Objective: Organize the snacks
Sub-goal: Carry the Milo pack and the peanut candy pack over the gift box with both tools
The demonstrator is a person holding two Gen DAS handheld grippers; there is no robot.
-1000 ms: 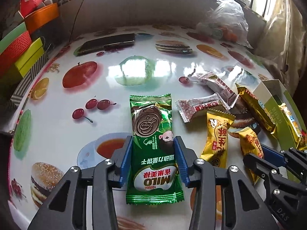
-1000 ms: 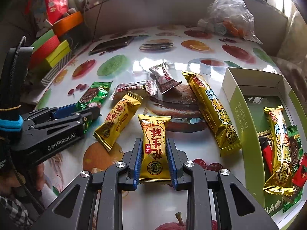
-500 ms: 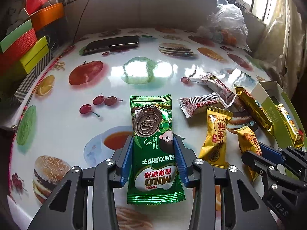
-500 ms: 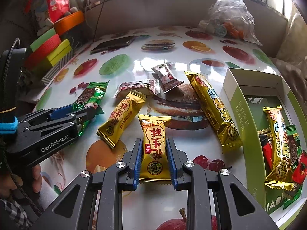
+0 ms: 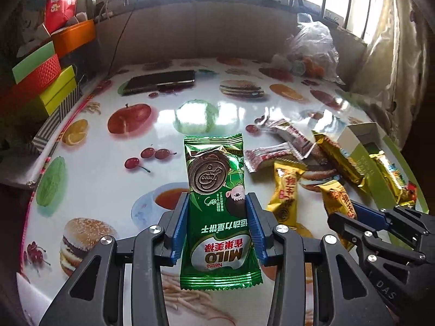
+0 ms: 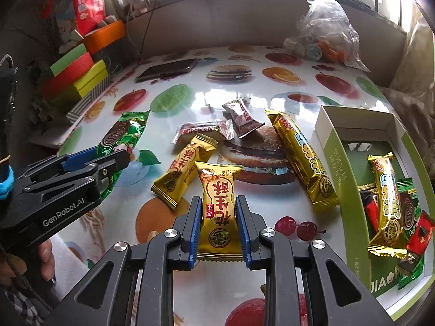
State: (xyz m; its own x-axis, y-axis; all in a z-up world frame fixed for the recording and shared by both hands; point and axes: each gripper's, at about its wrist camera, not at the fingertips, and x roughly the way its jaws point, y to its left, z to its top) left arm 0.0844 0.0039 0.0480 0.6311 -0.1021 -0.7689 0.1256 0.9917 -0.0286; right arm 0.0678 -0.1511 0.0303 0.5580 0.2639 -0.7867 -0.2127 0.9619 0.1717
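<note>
Mid-pickup: left gripper point(image 5: 217, 228) pinching the green Milo packet point(image 5: 217, 203), right gripper point(image 6: 218, 217) pinching a gold snack point(image 6: 218, 203); next, I judge, both go into the box point(image 6: 334, 157) at three o'clock.

Window backlight, tabletop point(image 5: 244, 114) glare, fisheye-warped edges.

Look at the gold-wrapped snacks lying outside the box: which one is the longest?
The long gold bar lying nearest the green box. It carries blue lettering, while the two shorter gold packets beside it show red characters.
</note>
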